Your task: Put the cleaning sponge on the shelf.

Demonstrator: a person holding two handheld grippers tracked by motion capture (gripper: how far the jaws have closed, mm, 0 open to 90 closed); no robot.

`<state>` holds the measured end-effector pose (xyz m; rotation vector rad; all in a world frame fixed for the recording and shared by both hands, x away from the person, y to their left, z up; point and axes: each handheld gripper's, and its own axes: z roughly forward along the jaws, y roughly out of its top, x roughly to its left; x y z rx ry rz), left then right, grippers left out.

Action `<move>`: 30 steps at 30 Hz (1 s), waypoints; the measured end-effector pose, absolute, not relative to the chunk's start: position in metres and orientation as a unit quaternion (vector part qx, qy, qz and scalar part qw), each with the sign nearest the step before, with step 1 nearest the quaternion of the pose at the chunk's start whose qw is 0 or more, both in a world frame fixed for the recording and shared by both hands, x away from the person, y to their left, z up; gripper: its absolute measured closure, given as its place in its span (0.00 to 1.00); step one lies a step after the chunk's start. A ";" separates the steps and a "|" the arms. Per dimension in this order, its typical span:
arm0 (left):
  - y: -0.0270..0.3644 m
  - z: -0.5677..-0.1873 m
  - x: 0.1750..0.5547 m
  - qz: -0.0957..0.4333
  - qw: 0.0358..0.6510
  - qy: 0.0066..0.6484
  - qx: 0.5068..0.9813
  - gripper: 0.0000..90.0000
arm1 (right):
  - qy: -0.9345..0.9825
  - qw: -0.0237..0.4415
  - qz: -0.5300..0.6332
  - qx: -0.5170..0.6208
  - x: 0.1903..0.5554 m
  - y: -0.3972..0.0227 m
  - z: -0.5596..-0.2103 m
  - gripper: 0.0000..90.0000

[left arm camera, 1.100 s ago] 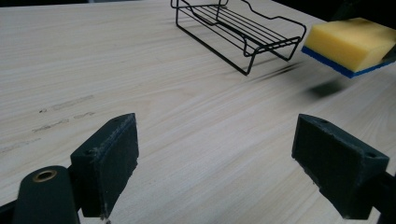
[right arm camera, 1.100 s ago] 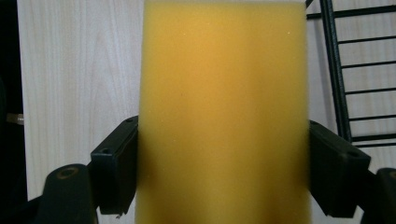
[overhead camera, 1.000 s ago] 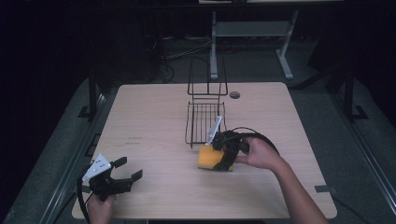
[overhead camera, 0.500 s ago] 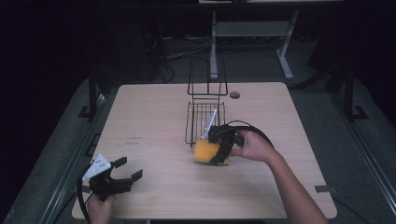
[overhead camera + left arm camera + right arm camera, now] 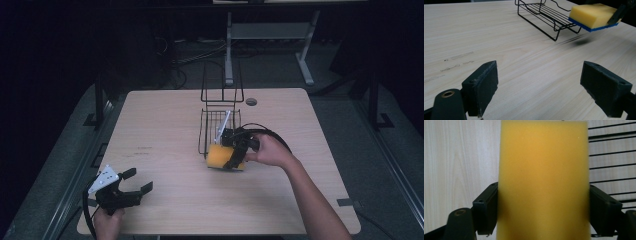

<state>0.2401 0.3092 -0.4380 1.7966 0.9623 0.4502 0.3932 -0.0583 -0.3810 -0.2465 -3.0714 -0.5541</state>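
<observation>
A yellow sponge [image 5: 220, 156] with a blue underside is held in the air by my right gripper [image 5: 234, 155], which is shut on it at the near edge of the black wire basket [image 5: 218, 126]. From the left gripper view the sponge [image 5: 592, 15] hangs just above the table beside the basket [image 5: 544, 15], casting a shadow. In the right gripper view the sponge [image 5: 544, 180] sits between both jaws, with basket wires [image 5: 611, 152] to its right. My left gripper [image 5: 131, 186] rests open at the table's near left corner, nothing between its jaws [image 5: 544, 85].
The basket's tall wire handle [image 5: 222, 82] stands at its far end. A round cable hole [image 5: 251, 102] lies in the tabletop [image 5: 165, 125] behind the basket. A black cable [image 5: 270, 132] loops from my right gripper. A metal stand [image 5: 265, 35] sits on the floor beyond the table.
My right gripper carried the sponge a little left and toward the basket's near edge. The left gripper stayed where it was.
</observation>
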 end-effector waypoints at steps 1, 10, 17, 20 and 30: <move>0.309 -0.438 0.240 0.186 0.503 0.398 0.744 0.16 | -0.980 0.007 -0.180 -0.079 0.395 -0.059 -0.380 0.24; 0.309 -0.438 0.240 0.186 0.503 0.399 0.744 0.16 | -0.979 0.015 -0.185 -0.089 0.402 -0.061 -0.382 0.24; 0.307 -0.438 0.241 0.185 0.503 0.397 0.745 0.16 | -0.981 0.013 -0.172 -0.088 0.406 -0.060 -0.383 0.24; 0.306 -0.438 0.242 0.185 0.501 0.395 0.748 0.16 | -0.982 0.013 -0.169 -0.087 0.409 -0.058 -0.381 0.24; 0.309 -0.438 0.241 0.185 0.503 0.400 0.743 0.16 | -0.982 0.021 -0.161 -0.094 0.421 -0.054 -0.382 0.24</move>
